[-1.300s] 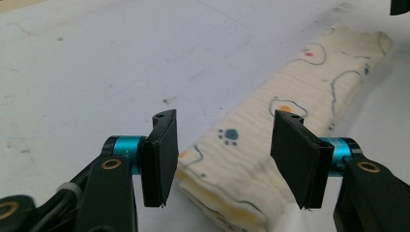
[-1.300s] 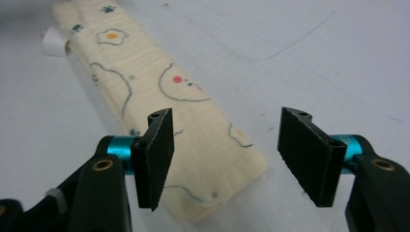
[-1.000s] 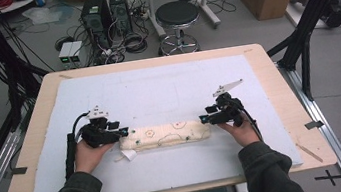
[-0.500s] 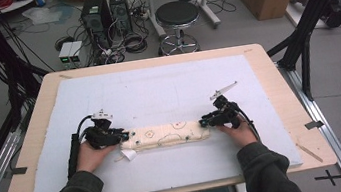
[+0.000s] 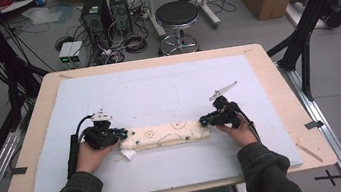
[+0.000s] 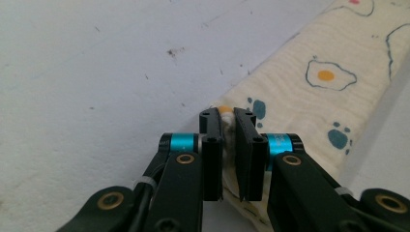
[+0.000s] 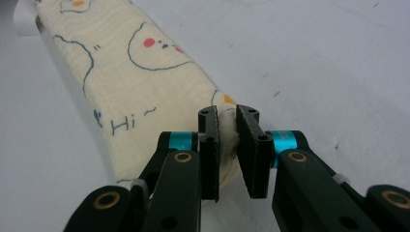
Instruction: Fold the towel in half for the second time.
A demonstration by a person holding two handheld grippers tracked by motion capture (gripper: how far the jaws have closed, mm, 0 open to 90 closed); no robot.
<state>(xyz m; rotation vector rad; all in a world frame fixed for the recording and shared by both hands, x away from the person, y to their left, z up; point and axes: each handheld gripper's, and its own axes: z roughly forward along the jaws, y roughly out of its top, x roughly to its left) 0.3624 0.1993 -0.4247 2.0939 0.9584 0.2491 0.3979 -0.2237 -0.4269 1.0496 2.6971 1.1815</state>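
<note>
A person sits at a wooden bench [image 5: 278,86] covered by a pale blue mat [image 5: 158,92], holding 2 grippers. Between them lies a long, folded cream cloth [image 5: 166,134] printed with fried eggs, paw prints and cartoon faces, stretched flat on the mat. The left gripper [image 5: 113,134] has just been closing its jaws, and they now pinch the cloth's near-left end; in the left gripper view [image 6: 228,133] a bunch of fabric sits squeezed between the 2 black pads. The right gripper [image 5: 207,119] has likewise been closing and clamps the cloth's opposite end, fabric gathered between its pads in the right gripper view [image 7: 228,129]. Just below the left jaws a small white tag [image 5: 128,155], possibly a label, pokes out from the cloth's edge.
</note>
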